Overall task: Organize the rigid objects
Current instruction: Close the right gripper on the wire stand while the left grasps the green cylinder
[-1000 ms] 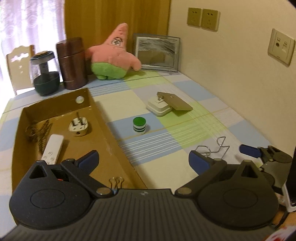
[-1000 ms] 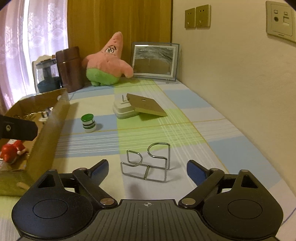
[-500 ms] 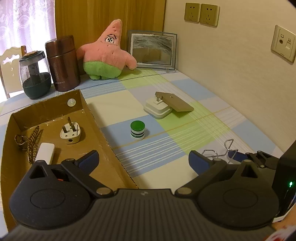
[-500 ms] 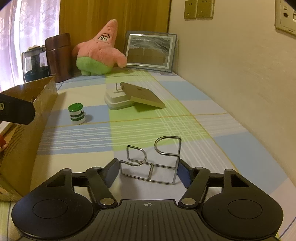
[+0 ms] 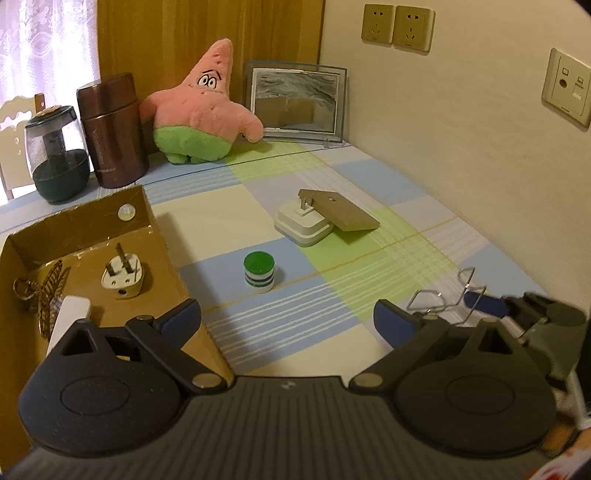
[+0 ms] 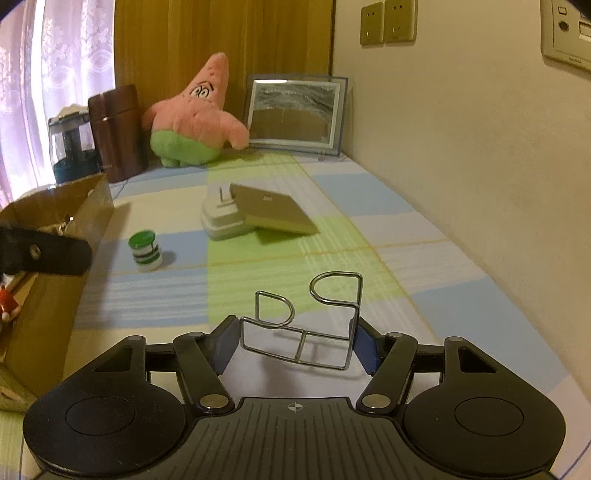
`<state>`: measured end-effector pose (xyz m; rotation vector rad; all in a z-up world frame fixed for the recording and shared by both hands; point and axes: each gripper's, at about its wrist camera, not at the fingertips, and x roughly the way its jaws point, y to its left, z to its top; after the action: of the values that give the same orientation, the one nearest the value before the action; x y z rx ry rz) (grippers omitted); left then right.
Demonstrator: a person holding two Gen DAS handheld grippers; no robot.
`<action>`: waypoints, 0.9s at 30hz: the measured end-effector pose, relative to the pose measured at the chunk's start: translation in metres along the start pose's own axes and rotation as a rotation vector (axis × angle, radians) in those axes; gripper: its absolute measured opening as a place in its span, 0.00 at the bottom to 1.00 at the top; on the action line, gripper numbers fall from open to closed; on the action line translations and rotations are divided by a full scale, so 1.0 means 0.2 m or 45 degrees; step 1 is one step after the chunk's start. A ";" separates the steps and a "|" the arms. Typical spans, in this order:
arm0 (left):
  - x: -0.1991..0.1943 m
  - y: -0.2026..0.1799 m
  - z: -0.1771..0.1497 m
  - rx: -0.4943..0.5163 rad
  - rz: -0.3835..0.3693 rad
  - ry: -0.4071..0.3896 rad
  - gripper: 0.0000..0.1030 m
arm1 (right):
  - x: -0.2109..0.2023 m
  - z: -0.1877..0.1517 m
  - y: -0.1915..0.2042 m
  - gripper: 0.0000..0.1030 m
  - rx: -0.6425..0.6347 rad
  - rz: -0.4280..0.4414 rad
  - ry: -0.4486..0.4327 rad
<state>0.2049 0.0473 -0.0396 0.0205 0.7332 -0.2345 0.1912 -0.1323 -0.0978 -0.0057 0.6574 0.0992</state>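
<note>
- No text, brand or number can be read in either view.
- Faint vertical lettering is seen on the brown flask (image 5: 112,129), upper left of the left wrist view; too blurred to be read.
- A small printed line is seen on the wall socket plate (image 6: 567,31), upper right of the right wrist view; illegible.

- The surface (image 5: 207,218) wore a check of pale blue, cream and light green with white stripes.
- The small pot (image 5: 259,272) had a green lid and green-and-white bands.
- The box (image 5: 74,225) was brown.
- The plush star (image 5: 199,114) was pink with green shorts.
- The flask (image 5: 112,129) was dark brown.
</note>
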 end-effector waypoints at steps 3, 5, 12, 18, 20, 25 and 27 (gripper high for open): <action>0.05 -0.01 0.03 0.025 0.008 0.013 0.91 | 0.01 0.06 -0.05 0.60 -0.012 0.033 0.004; 0.09 -0.01 0.05 0.042 0.019 0.023 0.88 | 0.02 0.09 -0.08 0.60 -0.022 0.062 0.012; 0.24 -0.01 0.12 0.131 0.031 0.088 0.79 | 0.06 0.20 -0.16 0.60 -0.062 0.136 0.021; 0.36 0.01 0.17 0.225 0.011 0.164 0.70 | 0.10 0.26 -0.19 0.60 -0.110 0.222 0.041; 0.41 0.02 0.18 0.269 -0.007 0.201 0.66 | 0.12 0.27 -0.19 0.60 -0.126 0.244 0.045; 0.50 0.03 0.19 0.360 -0.013 0.273 0.58 | 0.16 0.28 -0.20 0.60 -0.120 0.263 0.062; 0.53 0.04 0.19 0.352 -0.026 0.295 0.52 | 0.18 0.29 -0.20 0.60 -0.114 0.269 0.071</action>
<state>0.3082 0.0302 -0.0823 0.3067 0.9272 -0.3559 0.2577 -0.1677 -0.0751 -0.0256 0.7074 0.3328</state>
